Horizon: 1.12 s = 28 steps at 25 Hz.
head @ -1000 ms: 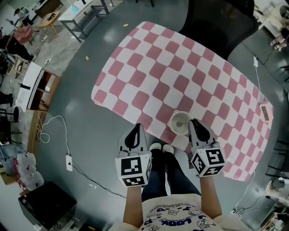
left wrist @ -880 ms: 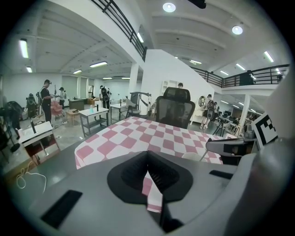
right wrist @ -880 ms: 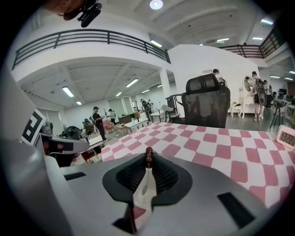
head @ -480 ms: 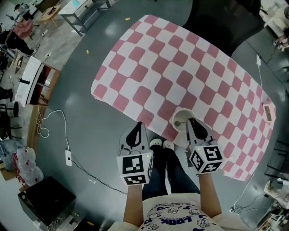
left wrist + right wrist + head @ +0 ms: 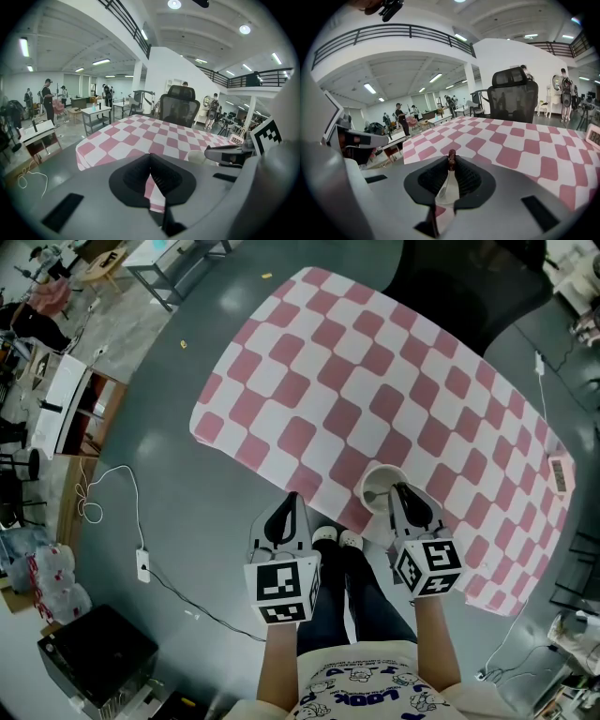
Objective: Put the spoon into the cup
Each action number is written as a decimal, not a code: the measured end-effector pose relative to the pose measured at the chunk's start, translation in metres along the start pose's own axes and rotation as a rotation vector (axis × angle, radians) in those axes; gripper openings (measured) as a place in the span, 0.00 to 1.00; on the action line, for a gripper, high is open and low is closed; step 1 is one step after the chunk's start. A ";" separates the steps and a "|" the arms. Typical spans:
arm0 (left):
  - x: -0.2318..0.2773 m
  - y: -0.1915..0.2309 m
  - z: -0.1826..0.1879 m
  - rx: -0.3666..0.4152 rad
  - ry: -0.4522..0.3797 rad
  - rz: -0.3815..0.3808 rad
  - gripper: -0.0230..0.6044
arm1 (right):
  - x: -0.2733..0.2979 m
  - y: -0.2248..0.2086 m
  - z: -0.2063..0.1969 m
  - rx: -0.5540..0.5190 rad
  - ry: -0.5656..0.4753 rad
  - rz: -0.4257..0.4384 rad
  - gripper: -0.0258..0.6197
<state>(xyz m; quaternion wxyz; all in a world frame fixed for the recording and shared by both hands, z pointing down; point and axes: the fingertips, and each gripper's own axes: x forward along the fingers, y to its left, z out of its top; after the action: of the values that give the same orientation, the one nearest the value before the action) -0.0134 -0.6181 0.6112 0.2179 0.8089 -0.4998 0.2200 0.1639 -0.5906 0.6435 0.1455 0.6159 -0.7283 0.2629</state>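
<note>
A white cup (image 5: 378, 481) stands near the front edge of the pink-and-white checked table (image 5: 375, 381). My right gripper (image 5: 399, 489) hovers at the cup's right rim, shut on a metal spoon (image 5: 372, 495) whose bowl hangs inside the cup. In the right gripper view the spoon (image 5: 448, 177) runs down between the pads, its dark handle end poking out at the right gripper (image 5: 451, 158) tips, with the pale cup (image 5: 451, 199) beneath. My left gripper (image 5: 289, 499) sits off the table's front edge, shut and empty. In the left gripper view the left gripper (image 5: 150, 157) shows closed jaws.
A black office chair (image 5: 450, 277) stands at the table's far side. A small digital timer (image 5: 560, 474) lies at the right edge of the cloth. The person's white shoes (image 5: 336, 541) are below the front edge. A cable and power strip (image 5: 142, 566) lie on the grey floor at left.
My right gripper has sunk a little with the spoon, bringing its tip over the cup's rim. The left gripper has kept still.
</note>
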 end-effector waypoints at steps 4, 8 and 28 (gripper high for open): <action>0.001 -0.002 0.002 0.007 -0.001 -0.005 0.06 | 0.001 -0.008 -0.002 -0.084 0.011 -0.040 0.14; 0.002 -0.005 0.002 0.012 0.000 -0.011 0.06 | 0.001 -0.019 -0.007 -0.102 0.021 -0.078 0.16; -0.013 -0.004 0.012 0.004 -0.023 0.010 0.06 | -0.016 -0.029 0.014 -0.108 -0.036 -0.155 0.33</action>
<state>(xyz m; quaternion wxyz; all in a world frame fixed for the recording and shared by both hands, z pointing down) -0.0137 -0.6140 0.5937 0.2094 0.8094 -0.5058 0.2125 0.1971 -0.5879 0.6293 0.1854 0.6664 -0.6940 0.1998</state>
